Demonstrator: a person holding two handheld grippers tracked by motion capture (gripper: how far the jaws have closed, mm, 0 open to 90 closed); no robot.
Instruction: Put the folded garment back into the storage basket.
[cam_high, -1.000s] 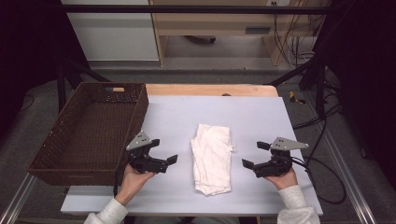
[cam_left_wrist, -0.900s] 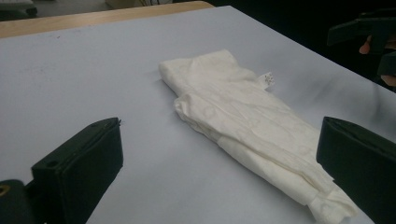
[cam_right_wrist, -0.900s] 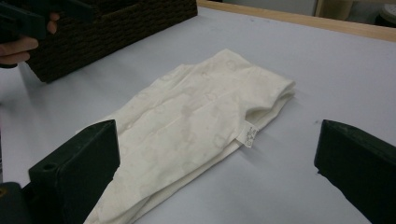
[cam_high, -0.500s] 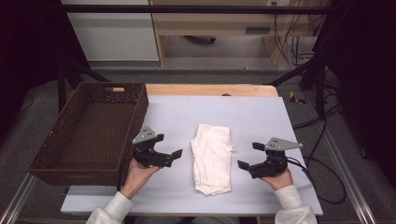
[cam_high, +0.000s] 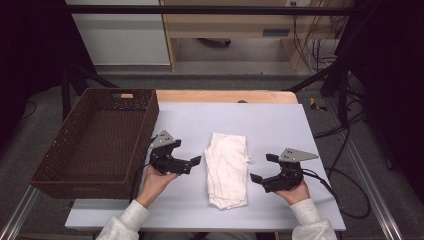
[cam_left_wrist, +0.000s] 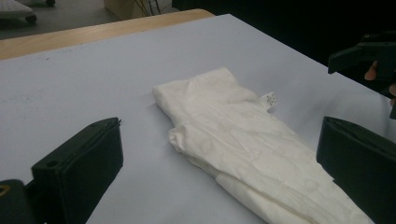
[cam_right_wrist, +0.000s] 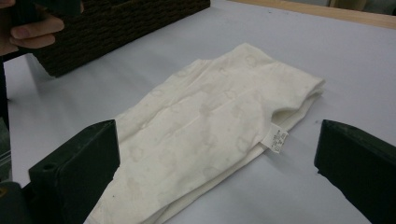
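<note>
Folded white cloth lies flat near the middle of the pale table top, long axis running away from the person. Folds are loose, with a small sewn label sticking out at one long edge. The cloth is untouched: nothing grips or presses it.

Left gripper hovers just beside the cloth's left edge, held in the left hand, jaws spread wide and pointed at the fabric. In the left gripper view both black jaws stand well apart with the cloth between and beyond them, empty. Right gripper sits near the cloth's right edge in the right hand, jaws likewise spread and empty; its own view frames the label side of the cloth between the jaws.

Progress, as judged: approach stage only. Both tools flank the cloth, no grasp made. Left to do: close on the cloth, lift, and likely carry it off; the brown woven basket at the table's left edge is empty and looks the probable destination, though that is a guess.

Surface: smooth, matte, light grey-blue board over a wooden table edge at the far side. Room: dim, grey floor, pale cabinets behind, loose cables at the right, dark frame struts around the table.
</note>
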